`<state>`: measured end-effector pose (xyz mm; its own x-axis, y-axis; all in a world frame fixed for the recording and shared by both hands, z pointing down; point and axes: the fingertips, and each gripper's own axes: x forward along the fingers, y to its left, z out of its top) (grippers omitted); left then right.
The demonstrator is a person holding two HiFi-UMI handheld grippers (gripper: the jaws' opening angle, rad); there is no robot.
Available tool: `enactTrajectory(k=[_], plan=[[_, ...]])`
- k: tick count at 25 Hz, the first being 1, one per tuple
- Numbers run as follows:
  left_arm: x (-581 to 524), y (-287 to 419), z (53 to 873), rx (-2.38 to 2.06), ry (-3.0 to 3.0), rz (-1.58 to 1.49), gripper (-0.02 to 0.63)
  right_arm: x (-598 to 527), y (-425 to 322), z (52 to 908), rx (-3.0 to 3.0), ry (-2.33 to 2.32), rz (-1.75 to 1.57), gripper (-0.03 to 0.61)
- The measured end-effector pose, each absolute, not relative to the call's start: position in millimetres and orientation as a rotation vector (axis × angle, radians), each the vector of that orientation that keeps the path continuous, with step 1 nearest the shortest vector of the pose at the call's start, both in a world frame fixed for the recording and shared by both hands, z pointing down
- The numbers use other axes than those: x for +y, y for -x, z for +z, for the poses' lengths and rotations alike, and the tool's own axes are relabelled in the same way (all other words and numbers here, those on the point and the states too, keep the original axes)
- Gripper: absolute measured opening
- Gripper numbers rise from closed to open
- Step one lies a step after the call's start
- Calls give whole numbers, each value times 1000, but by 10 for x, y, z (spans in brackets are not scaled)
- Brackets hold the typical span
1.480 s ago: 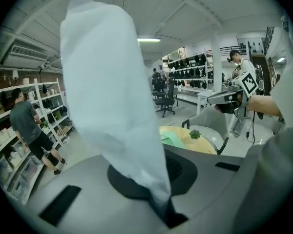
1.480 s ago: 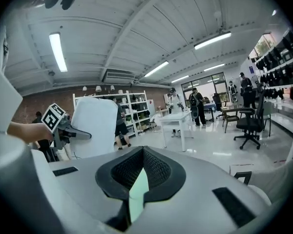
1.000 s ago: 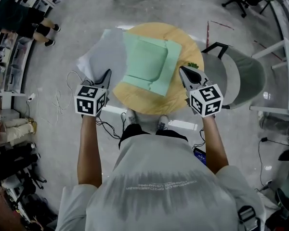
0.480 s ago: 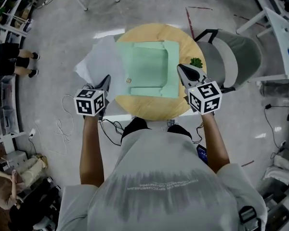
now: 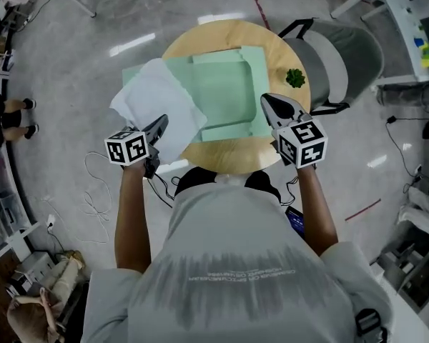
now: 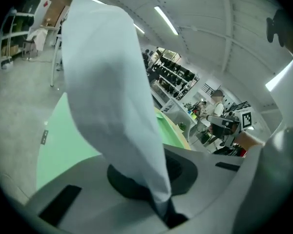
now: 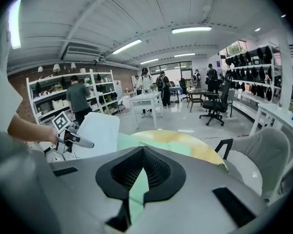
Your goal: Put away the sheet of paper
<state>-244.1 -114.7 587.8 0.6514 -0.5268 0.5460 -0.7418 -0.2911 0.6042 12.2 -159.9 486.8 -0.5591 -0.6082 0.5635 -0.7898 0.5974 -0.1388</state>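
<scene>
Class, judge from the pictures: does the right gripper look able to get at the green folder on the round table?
Probably yes: the right gripper hovers at the right edge of the green folder, with nothing between them. Its jaws are shut, so they must open first.

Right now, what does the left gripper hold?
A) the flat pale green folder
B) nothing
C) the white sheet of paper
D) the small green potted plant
C: the left gripper is shut on a corner of the white sheet of paper, which rises from its jaws and lies over the left part of the flat pale green folder.
</scene>
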Motion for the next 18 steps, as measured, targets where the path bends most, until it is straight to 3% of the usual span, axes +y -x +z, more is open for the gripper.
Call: enactTrajectory(k=[18], plan=[[-1290,2255,6715,-534,-1835,232,27,-1443,78,5283,-2153,-1191,629,28]])
